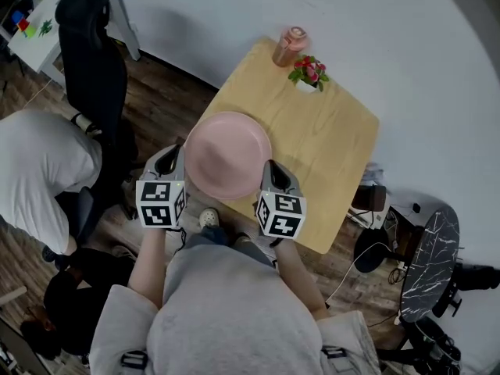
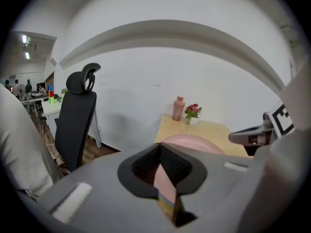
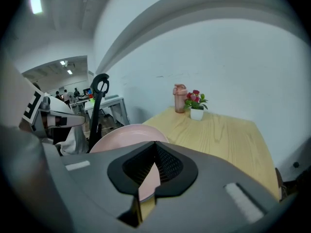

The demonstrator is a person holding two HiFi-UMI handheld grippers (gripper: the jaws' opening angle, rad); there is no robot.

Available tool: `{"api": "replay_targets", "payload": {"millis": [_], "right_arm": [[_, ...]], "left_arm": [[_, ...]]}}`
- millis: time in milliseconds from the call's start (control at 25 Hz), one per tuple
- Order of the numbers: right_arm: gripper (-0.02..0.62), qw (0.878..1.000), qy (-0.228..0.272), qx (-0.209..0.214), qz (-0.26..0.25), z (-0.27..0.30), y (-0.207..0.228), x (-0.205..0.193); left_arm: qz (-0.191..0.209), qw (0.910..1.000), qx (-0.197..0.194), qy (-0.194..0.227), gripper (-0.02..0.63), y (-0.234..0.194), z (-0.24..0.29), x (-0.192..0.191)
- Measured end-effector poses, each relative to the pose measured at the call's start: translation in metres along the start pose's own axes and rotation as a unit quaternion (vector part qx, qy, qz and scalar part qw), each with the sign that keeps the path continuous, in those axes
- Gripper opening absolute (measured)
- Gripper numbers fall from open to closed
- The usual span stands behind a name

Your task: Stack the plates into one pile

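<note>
A round pink plate (image 1: 226,153) hangs above the near left corner of the wooden table (image 1: 328,155), held from both sides. My left gripper (image 1: 178,156) is shut on its left rim and my right gripper (image 1: 269,170) is shut on its right rim. In the left gripper view the plate (image 2: 187,143) runs edge-on into the closed jaws of the left gripper (image 2: 163,178). The right gripper view shows the plate (image 3: 127,135) pinched the same way in the right gripper (image 3: 148,176). I cannot tell whether other plates lie under it.
A pink bottle (image 1: 290,47) and a small flower pot (image 1: 309,73) stand at the table's far corner. A black office chair (image 1: 94,61) and a person in white (image 1: 39,162) are to the left. Cables and dark gear (image 1: 426,264) lie on the floor at right.
</note>
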State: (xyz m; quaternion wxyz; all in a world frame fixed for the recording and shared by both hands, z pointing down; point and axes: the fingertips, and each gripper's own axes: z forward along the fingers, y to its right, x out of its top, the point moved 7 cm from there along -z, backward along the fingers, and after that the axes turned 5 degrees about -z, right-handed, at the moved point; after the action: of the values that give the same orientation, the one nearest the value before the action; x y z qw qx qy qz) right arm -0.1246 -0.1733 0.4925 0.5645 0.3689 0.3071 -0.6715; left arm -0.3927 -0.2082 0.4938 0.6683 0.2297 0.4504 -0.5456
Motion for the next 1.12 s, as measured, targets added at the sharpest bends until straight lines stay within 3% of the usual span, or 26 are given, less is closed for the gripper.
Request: {"api": "replay_targets", "payload": {"millis": [240,440,560,1120], "right_arm": [[0.003,0.997,0.068,0.016,-0.022,-0.036,0.000,0.028],[0.003,0.992,0.118,0.023,-0.020,-0.069,0.009,0.049],[0.003,0.989,0.146,0.025,-0.024,-0.088,0.015,0.059],[0.005,0.964,0.255,0.042,-0.067,-0.175,0.022,0.084]], "left_arm": [[0.018,0.9975,-0.001,0.069,0.058,0.025,-0.039,0.020],[0.034,0.9900,-0.001,0.137,0.059,0.046,-0.070,0.039],[0.024,0.9852,-0.001,0.170,0.060,0.057,-0.086,0.049],[0.045,0.9694,0.014,0.241,0.060,0.098,-0.158,0.064]]}}
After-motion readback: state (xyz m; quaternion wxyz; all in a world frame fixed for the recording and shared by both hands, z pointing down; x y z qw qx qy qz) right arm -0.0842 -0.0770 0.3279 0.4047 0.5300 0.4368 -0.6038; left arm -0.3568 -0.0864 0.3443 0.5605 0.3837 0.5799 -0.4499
